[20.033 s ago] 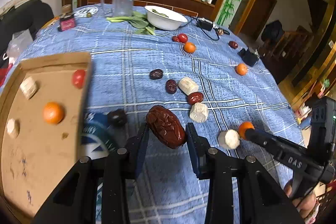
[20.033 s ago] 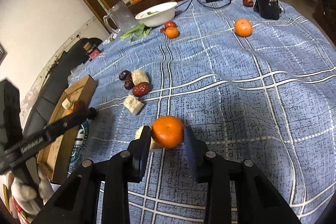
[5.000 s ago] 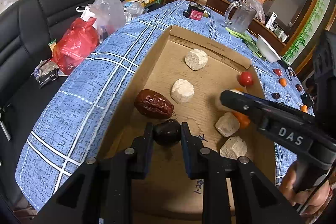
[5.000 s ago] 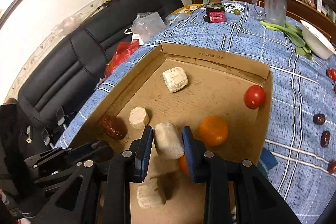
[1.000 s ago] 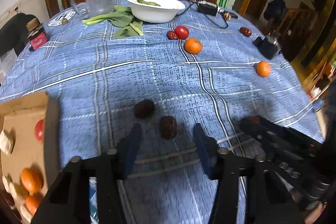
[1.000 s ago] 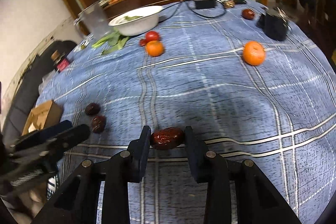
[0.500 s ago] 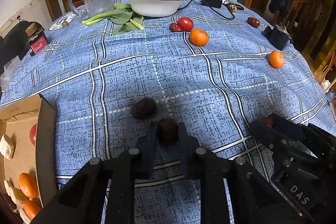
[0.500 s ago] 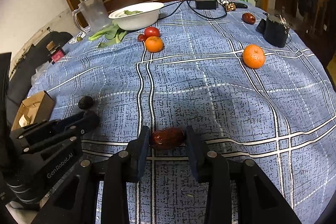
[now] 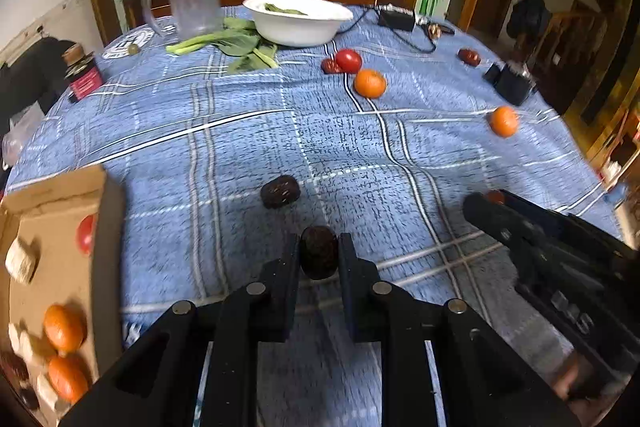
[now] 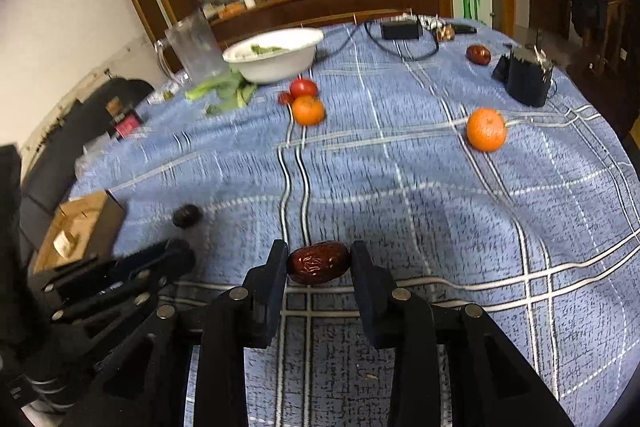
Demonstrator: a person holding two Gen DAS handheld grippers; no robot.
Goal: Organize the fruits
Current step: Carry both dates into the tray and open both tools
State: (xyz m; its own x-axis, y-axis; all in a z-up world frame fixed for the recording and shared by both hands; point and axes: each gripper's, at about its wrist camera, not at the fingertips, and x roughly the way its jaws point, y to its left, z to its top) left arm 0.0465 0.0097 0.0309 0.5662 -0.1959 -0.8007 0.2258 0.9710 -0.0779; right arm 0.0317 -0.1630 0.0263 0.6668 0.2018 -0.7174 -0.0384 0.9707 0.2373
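since both fruits go to the cardboard box [image 9: 52,267], left tool [image 9: 319,259] is clamped on a dark date [image 9: 319,257]; right tool [image 10: 319,263] pinches red date [image 10: 319,263] endwise; both just above worktop [image 9: 240,131].

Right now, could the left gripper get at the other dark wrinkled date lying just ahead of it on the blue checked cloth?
Probably not yet: the left gripper is already shut on a dark date. The path to the other dark wrinkled date looks clear over bare blue checked cloth.
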